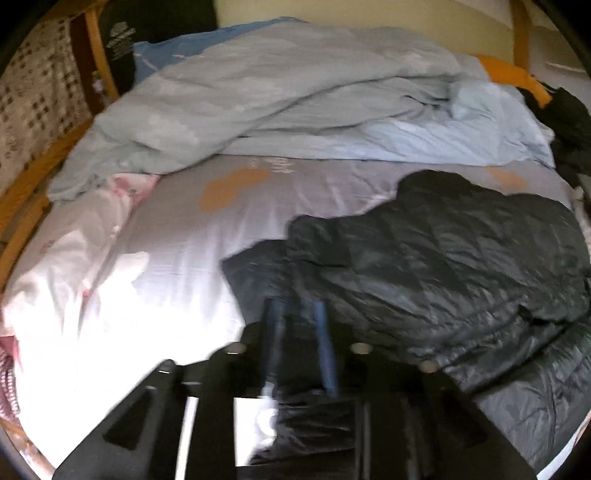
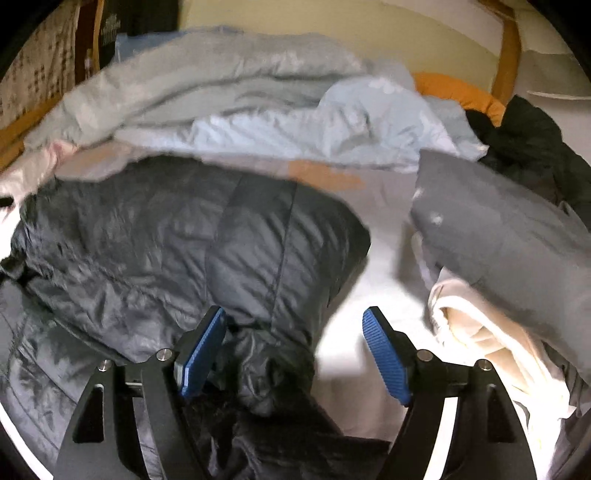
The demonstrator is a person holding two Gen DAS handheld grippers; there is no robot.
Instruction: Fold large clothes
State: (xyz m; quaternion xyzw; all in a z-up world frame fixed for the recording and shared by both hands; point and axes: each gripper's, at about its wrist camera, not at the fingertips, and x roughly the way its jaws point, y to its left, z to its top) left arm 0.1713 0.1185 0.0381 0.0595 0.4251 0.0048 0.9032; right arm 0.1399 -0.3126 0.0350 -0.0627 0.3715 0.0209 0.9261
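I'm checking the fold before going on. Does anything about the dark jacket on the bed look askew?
Yes. The dark puffer jacket lies rumpled, not flat: fabric is bunched in a lump near the right gripper, whose jaws stand open around it.

A wooden-framed bed [image 1: 22, 218] with a pale grey sheet [image 1: 177, 236], strongly lit at its near end, carries a crumpled grey-blue duvet [image 1: 258, 99] against a cream wall [image 1: 369, 22].

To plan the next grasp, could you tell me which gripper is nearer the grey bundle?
Right. The right gripper hovers just left of the grey bundle; the left gripper is at the far left edge of the jacket.
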